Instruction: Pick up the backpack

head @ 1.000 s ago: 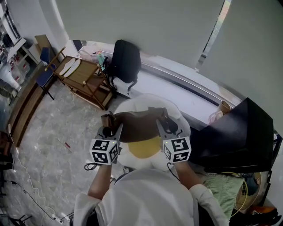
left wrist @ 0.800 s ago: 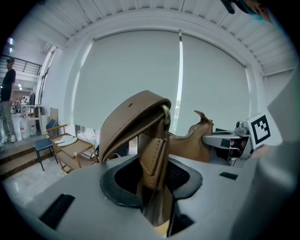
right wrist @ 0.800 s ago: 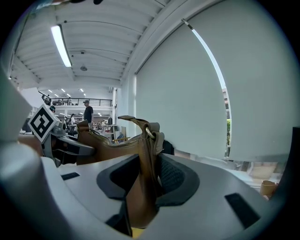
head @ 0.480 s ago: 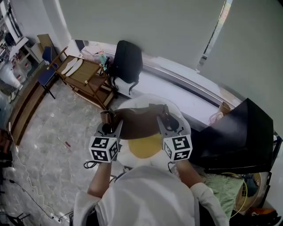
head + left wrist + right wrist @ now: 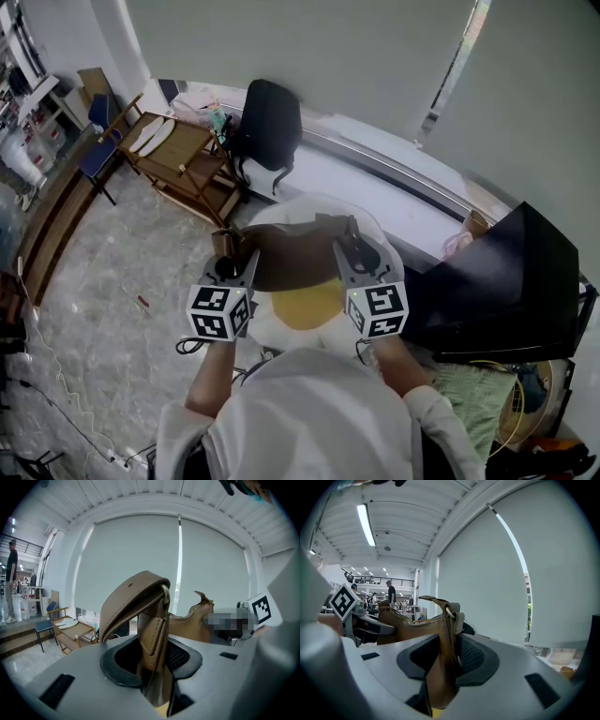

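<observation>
A brown leather bag [image 5: 292, 257] hangs in the air between my two grippers, above a white cushion with a yellow middle [image 5: 306, 306]. My left gripper [image 5: 231, 264] is shut on the bag's left strap end [image 5: 153, 634]. My right gripper [image 5: 351, 253] is shut on the bag's right end, by the ring and zip [image 5: 442, 648]. Both point roughly level toward the window. A black backpack [image 5: 270, 125] stands upright on the window ledge, beyond the bag and apart from both grippers.
A wooden trolley [image 5: 180, 157] stands left of the black backpack, with a blue chair [image 5: 97, 157] further left. The white window ledge [image 5: 403, 192] runs across the back. A large black panel [image 5: 502, 281] lies at the right. Cables trail on the floor at lower left [image 5: 56, 394].
</observation>
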Motion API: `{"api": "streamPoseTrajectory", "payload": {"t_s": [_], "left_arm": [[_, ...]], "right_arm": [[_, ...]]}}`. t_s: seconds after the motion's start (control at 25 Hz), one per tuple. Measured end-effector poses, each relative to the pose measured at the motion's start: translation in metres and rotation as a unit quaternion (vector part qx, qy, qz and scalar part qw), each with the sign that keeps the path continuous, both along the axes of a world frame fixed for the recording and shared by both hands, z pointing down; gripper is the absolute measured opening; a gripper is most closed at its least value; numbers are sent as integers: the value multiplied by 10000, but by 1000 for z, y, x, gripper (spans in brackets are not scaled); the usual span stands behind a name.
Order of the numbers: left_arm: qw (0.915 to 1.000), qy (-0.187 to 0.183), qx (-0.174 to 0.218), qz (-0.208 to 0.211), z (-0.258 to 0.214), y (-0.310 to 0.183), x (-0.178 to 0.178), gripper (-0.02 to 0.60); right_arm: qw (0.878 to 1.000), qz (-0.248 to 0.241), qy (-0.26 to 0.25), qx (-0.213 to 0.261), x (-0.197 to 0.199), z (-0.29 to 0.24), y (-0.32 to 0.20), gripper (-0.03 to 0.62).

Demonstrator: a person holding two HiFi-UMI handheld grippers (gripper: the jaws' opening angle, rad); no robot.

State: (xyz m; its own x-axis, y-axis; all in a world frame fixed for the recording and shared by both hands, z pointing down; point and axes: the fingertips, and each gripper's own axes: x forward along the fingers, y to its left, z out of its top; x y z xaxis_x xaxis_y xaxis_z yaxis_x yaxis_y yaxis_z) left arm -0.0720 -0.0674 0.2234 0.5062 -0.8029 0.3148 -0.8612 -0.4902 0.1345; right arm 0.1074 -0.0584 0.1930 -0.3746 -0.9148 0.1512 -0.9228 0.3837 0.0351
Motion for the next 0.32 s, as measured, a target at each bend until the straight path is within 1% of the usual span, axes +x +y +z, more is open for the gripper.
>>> {"api": "streamPoseTrajectory", "payload": {"t_s": [0.32], "left_arm": [[10000,4,-14,16,3,3,-1,138]], "right_arm": [[10000,31,-2,-13,-1,3,3,140]]}}
